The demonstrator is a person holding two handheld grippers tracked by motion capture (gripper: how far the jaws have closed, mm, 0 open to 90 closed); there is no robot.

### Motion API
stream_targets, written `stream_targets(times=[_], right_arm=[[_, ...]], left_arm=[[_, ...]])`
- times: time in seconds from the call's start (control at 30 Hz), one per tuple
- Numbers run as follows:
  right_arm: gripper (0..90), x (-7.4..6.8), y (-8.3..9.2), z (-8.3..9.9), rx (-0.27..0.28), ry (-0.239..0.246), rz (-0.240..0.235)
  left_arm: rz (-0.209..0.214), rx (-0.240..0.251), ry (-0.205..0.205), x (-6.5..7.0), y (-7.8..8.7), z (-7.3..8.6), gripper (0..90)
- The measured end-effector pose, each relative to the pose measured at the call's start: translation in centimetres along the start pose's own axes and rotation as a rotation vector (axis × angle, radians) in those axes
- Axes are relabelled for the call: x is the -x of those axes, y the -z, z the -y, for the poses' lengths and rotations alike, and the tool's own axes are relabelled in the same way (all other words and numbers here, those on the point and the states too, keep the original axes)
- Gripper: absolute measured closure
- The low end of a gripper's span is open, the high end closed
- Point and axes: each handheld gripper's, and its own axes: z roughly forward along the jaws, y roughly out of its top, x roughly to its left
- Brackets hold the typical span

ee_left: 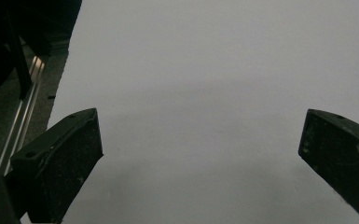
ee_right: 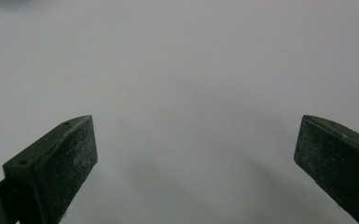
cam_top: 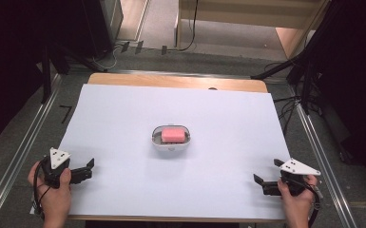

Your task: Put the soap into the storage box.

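A pink block [cam_top: 173,134] lies inside a small white oval dish [cam_top: 171,145] at the middle of the white sheet. My left gripper [cam_top: 89,168] rests at the sheet's near left corner, held by a hand, its jaws wide apart and pointing right. My right gripper [cam_top: 265,176] sits at the near right corner, jaws wide apart and pointing left. Both are far from the dish. In the left gripper view the left gripper [ee_left: 200,140] has bare white sheet between its jaws. In the right gripper view the right gripper [ee_right: 196,140] likewise spans bare sheet.
The white sheet [cam_top: 123,123] covers a wooden table [cam_top: 176,81]. Metal rails [cam_top: 24,142] run along both sides on the grey floor. Dark stands and cables [cam_top: 304,76] crowd the far right and far left.
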Motion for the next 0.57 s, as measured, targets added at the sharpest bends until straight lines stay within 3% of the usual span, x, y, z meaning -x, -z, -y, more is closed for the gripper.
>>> stream_targets(times=[0.1,0.17,0.33,0.57], right_arm=[[0.0,0.5,1.1,0.5,0.116,-0.053,-0.007],[0.0,0.9,1.3,0.7,0.150,-0.079,-0.021],[0.0,0.8,1.2,0.6,0.129,-0.082,-0.021],[0.0,1.4,1.5,0.9,0.176,-0.133,-0.032]], left_arm=[[-0.002,-0.001,0.001,0.0,0.0,0.0,0.0],[-0.004,-0.003,0.002,0.0,0.0,0.0,0.0],[-0.007,-0.004,-0.001,0.1,-0.1,0.0,0.0],[-0.015,-0.017,-0.011,0.2,-0.2,-0.1,0.0]])
